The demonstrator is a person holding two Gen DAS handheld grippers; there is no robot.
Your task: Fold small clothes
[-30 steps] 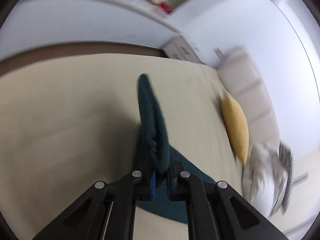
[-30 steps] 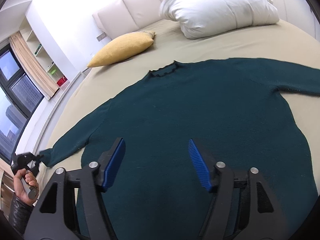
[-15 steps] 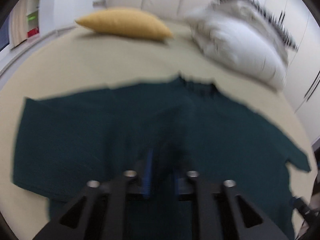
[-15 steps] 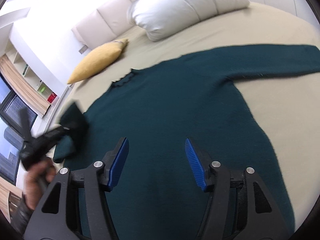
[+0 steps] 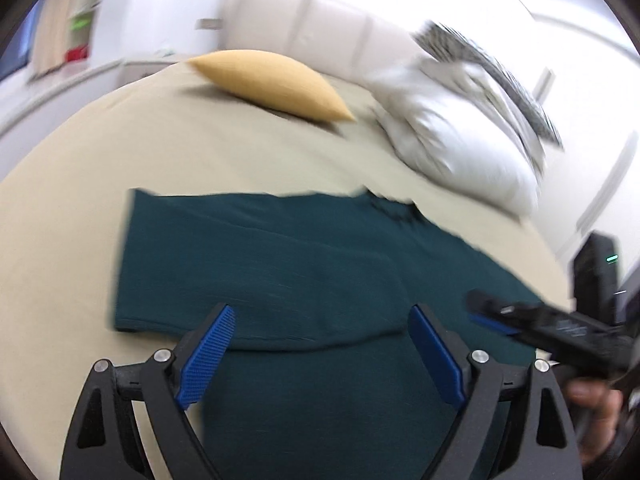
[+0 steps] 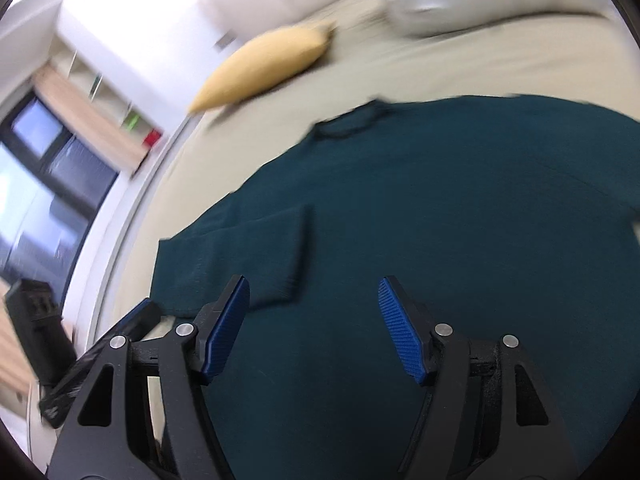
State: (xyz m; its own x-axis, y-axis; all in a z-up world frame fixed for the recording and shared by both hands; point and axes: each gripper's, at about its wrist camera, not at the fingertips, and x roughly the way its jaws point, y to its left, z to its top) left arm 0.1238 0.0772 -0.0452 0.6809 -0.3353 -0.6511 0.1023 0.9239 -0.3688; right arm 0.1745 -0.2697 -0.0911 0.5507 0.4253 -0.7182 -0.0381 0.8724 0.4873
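lying flat, dark green sweater, folded sleeve, beige bed

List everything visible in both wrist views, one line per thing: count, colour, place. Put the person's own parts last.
sweater: one, dark teal, spread flat on the bed, one sleeve folded in over the body.
bed: one, beige sheet, under everything.
cushion: one, mustard yellow, near the headboard.
pillow: one, white, beside the cushion, striped fabric on top of it.
headboard: one, cream, padded, behind the pillows.
shelves: one unit, white, by the window, small red and green items; blurred.
window: one, dark frame, beyond the bed's far side.
left gripper: one, black with blue pads, jaws just opened, nothing between them, over the sweater.
right gripper: one, black with blue pads, open, over the sweater.
hand: one, holding the right gripper.
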